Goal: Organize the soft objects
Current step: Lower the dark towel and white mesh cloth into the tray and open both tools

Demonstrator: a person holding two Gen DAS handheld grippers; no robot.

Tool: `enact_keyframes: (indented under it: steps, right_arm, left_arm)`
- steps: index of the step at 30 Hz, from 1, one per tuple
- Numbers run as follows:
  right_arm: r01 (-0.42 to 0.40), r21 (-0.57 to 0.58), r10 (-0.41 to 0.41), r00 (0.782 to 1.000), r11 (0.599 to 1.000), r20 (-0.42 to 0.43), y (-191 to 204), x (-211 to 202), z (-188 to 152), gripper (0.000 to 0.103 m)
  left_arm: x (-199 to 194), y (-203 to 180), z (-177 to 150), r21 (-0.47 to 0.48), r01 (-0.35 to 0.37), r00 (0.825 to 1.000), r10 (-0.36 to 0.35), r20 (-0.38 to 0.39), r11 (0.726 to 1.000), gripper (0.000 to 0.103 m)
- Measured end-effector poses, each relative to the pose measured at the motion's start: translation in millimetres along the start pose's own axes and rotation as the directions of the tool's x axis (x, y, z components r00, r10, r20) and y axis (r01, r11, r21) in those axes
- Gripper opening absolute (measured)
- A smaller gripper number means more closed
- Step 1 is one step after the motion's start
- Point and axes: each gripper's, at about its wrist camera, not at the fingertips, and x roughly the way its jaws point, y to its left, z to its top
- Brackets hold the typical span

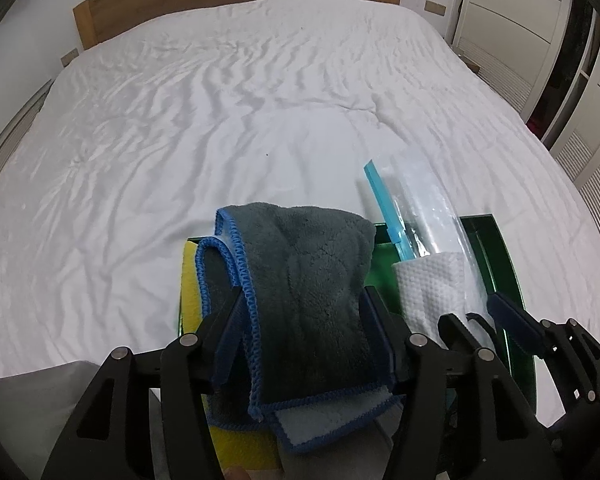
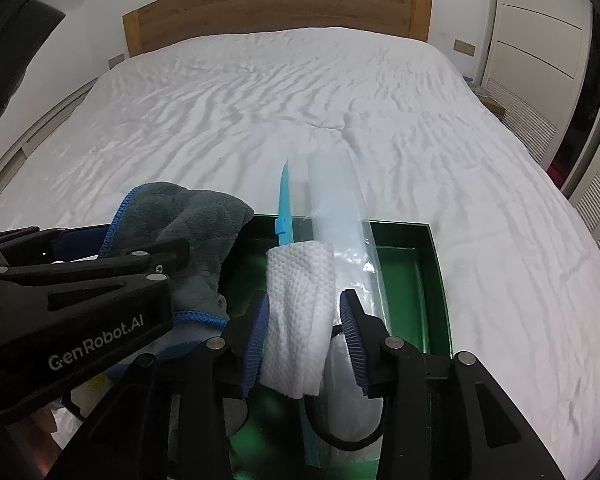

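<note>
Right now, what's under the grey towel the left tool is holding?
Under the grey microfibre towel with blue stitched edging, a yellow cloth shows at its left edge, lying in the green tray. Whatever lies beneath the towel's middle is covered.

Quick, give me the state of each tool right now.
Left tool: closed on the grey towel.
Right tool: closed on the white cloth and clear zip bag.

1. A grey plush cloth (image 1: 312, 280) with blue stitched edging is seen folded at lower centre of the left wrist view, draped over a yellow cloth (image 1: 189, 280).
2. A white textured wipe (image 2: 300, 312) is shown bunched upright at lower centre of the right wrist view.
3. A clear zip bag (image 2: 340, 216) with a blue seal strip is seen rising just beside the wipe, above a green tray (image 2: 432, 264).
</note>
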Motion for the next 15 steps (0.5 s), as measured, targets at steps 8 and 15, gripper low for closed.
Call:
enact_keyframes:
  steps: [8,15]
  right_arm:
    - [0.011,0.028,-0.012,0.999,1.000,0.041,-3.2,-34.3,-2.4,0.041]
    - [0.054,0.030,-0.055,0.997,0.998,0.046,-0.4,-80.9,-20.7,0.045]
  left_arm:
    - [-37.4,2.8,5.7,-0.025,0.040,0.997,-0.038,0.061,0.999,0.051]
    - [-98.6,-0.1,-16.0,-0.052,0.134,0.985,-0.127,0.113,0.990,0.051]
